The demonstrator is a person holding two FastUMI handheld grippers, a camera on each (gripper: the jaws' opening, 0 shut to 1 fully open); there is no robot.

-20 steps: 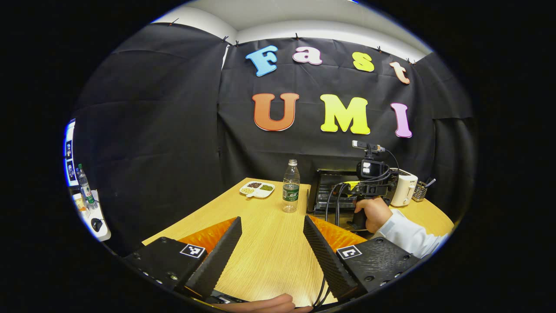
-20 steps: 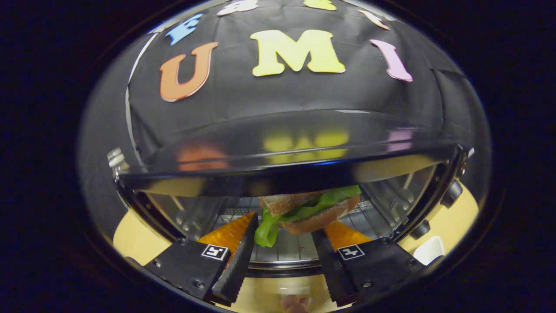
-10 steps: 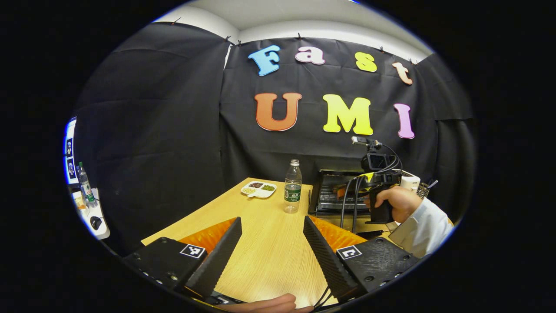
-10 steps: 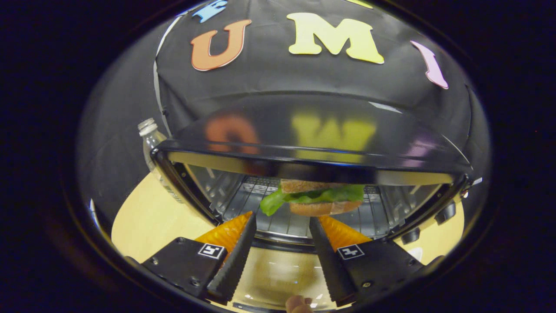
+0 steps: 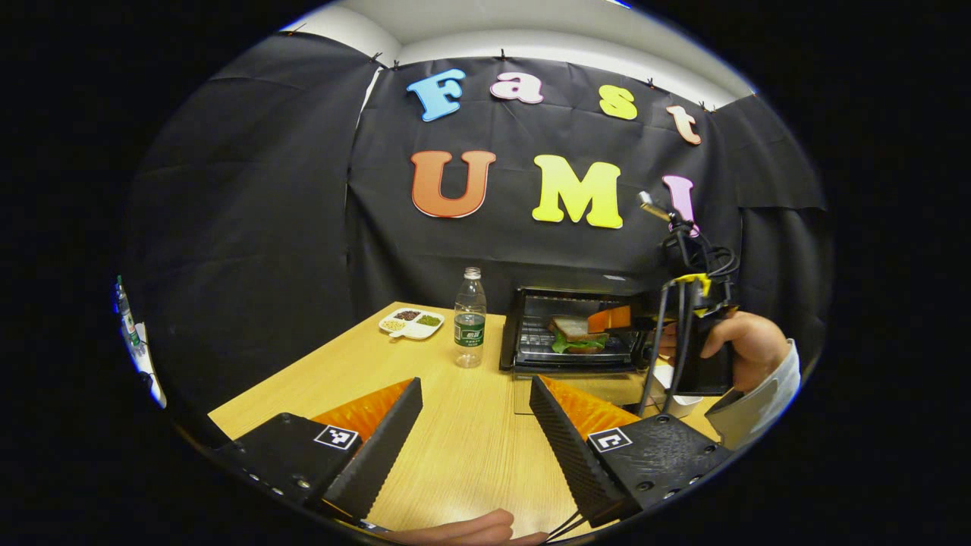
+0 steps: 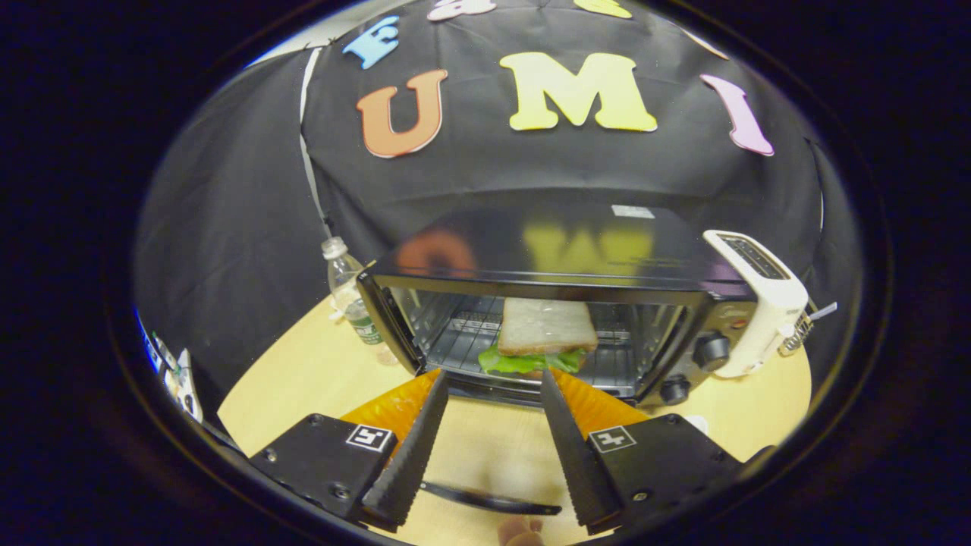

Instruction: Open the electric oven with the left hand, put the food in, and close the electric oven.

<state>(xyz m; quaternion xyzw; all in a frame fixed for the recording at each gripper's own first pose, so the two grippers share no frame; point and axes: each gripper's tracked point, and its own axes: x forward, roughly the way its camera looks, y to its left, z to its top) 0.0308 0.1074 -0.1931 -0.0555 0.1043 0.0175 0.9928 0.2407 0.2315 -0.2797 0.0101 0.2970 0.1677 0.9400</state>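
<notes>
In the left gripper view your left gripper [image 5: 474,425] hangs over the table [image 5: 455,447] well in front of the oven [image 5: 573,334], fingers spread and holding nothing; the sandwich [image 5: 574,334] lies on the rack inside the oven, so what looks left is closing the door, which lies folded down flat in front of the oven; bring that gripper low under the door's front edge and lift evenly so the door swings up without jolting the oven; the right gripper [image 5: 611,318], held in a hand [image 5: 740,341], hangs just at the oven's mouth and should clear out first; a water bottle [image 5: 469,318] stands just beside the oven's left wall, with a small snack dish [image 5: 411,323] farther left of it. In the right gripper view your right gripper [image 6: 489,440] is spread wide and empty above the lowered door, the door handle [image 6: 493,500] between its fingers lower down; a white toaster [image 6: 758,299] stands against the oven's right side, near the knobs [image 6: 709,351].
</notes>
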